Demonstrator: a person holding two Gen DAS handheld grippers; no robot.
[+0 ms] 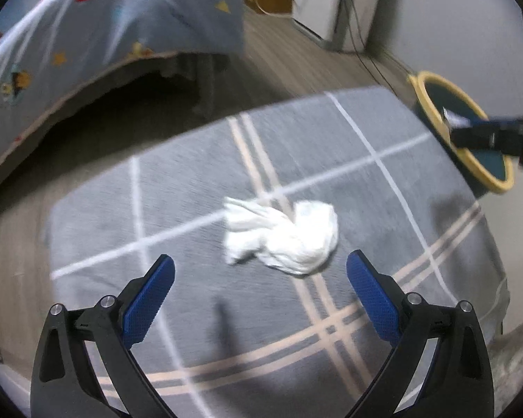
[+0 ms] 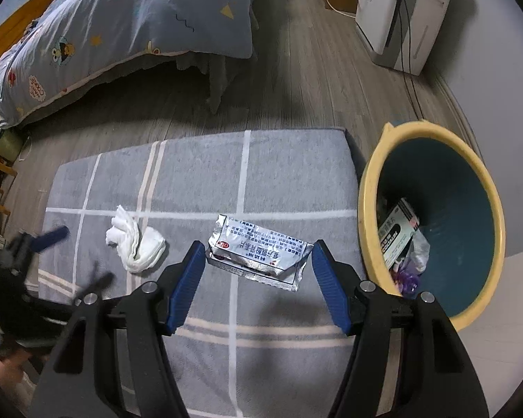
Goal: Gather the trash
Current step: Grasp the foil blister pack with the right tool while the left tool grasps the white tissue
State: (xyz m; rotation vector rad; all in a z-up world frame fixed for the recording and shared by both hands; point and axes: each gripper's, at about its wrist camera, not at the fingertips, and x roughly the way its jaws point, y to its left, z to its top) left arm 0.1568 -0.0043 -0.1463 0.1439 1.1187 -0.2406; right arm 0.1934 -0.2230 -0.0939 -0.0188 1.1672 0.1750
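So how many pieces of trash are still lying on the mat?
2. A crumpled white tissue lies left of centre on the grey mat, and a silver foil sachet sits between the open right hand-held gripper fingers, near the bin. None visibly hidden.

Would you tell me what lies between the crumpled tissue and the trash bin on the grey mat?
In the right wrist view, a silver foil packet lies on the mat between the tissue and the bin, framed by the open right gripper.

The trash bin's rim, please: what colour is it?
Yellow, on the trash bin; the right wrist view shows it best.
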